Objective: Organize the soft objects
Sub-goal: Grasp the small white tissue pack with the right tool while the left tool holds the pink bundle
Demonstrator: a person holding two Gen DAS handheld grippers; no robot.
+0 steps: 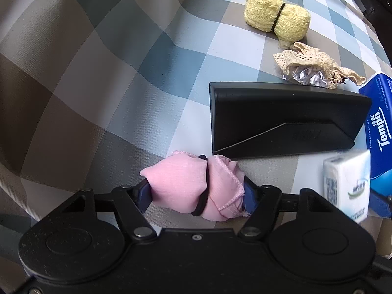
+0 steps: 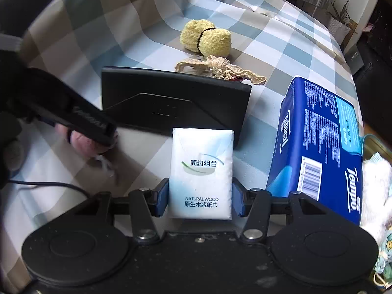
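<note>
Left gripper [image 1: 197,193]: its blue pads pinched a pink cloth bundle [image 1: 193,186] from both sides, one pad at each end of the roll.
Pink cloth bundle: a rolled soft cloth cinched round its middle by a black band, with a stitched frayed edge on the right half; it sat low over the checked tablecloth [image 1: 110,73], just in front of the black tray.
Right gripper [image 2: 201,197]: its blue fingers [image 2: 163,197] pressed on the lower sides of a white tissue pack [image 2: 201,171], holding it upright.
White tissue pack: a small soft packet printed "NATURAL WOOD", standing at the near edge of the black tray [image 2: 171,103]; in the left wrist view it appeared at the right edge of the frame [image 1: 346,186].
Black tray: a dark, angular, low container lying on the tablecloth between the two held items and the things farther back.
Beige crochet piece [image 1: 311,63]: crumpled just behind the tray's far rim, with clear plastic film tucked in it.
Yellow towel roll [image 1: 276,16]: farther back on the cloth, tied at its middle with a black band, just beside the crochet piece.
Blue Tempo tissue pack [image 2: 318,147]: a large package lying to the right of the tray and the white pack.
White fluffy item [image 2: 374,188]: at the far right edge, beyond the blue package; I could not tell what it was.
</note>
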